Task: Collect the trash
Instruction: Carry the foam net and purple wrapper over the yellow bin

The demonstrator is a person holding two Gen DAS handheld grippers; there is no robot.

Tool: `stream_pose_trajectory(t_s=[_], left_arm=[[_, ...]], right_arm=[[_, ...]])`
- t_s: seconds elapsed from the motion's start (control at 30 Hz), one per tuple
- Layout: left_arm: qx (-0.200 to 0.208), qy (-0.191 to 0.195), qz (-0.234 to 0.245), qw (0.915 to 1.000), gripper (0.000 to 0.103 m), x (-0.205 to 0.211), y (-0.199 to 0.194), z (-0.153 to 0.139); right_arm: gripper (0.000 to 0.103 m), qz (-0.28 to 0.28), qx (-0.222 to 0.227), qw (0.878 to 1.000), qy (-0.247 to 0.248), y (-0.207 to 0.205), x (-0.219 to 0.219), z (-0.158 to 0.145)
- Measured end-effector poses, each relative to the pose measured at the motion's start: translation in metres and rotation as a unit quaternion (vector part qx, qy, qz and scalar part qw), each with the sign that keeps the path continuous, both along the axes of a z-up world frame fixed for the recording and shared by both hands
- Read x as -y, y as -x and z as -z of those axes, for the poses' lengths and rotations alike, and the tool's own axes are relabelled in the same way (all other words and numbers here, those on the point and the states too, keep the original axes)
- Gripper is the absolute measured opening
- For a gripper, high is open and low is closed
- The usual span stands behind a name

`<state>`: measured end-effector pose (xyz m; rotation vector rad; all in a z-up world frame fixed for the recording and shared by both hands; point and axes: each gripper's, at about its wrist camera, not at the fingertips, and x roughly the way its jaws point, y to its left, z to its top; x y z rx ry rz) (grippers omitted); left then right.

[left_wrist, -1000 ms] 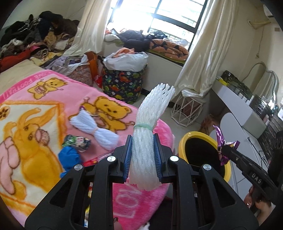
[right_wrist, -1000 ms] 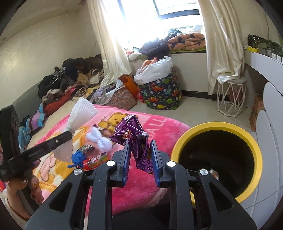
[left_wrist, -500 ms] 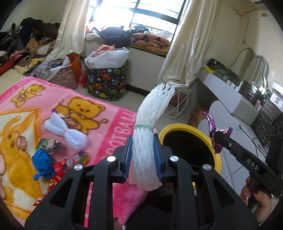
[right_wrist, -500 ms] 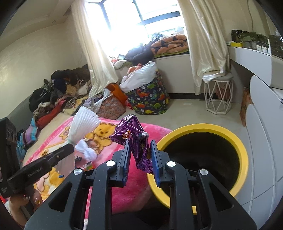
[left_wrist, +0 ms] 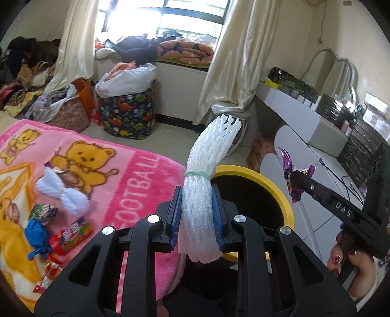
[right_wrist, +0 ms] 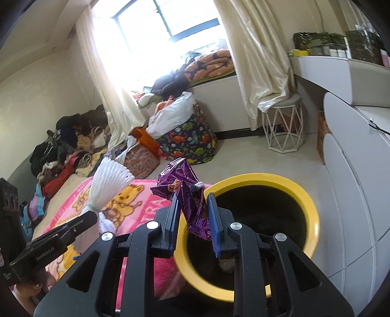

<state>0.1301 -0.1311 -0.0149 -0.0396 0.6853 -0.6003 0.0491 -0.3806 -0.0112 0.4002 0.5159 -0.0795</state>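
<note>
Right wrist view: right gripper (right_wrist: 192,217) clenched on purple wrapper (right_wrist: 187,195), yellow-rimmed bin (right_wrist: 287,181) now directly ahead and below where the pink blanket (right_wrist: 151,202) lay a second ago; left gripper (left_wrist: 197,217) grasping white foam net (left_wrist: 207,175), bin mouth just beyond; both pieces near ready for release.

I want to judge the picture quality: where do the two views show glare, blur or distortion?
Left wrist view: the window is blown out white; the white foam net stays sharp; fisheye darkens the corners. Right wrist view: the window glares and washes out the curtain; the near rim of the yellow bin is smeared; the purple wrapper is sharp.
</note>
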Motion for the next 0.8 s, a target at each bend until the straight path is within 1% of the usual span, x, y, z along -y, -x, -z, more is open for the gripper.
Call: stream_pose_trajectory(t_s=[0.33,0.57,0.8], left_arm=[[-0.008,-0.011,0.040,0.9991,0.017,0.043,-0.003,0.013],[-0.013,-0.021,0.060,0.9979,0.017,0.062,-0.002,0.019],[-0.015,-0.029,0.085,0.9958,0.017,0.084,0.004,0.024]], right_arm=[[0.021,0.053,-0.019,0.998,-0.017,0.007,0.042,0.022],[0.021,0.077,-0.026,0.996,-0.024,0.011,0.055,0.030],[0.021,0.101,-0.024,0.994,-0.031,0.019,0.066,0.031]])
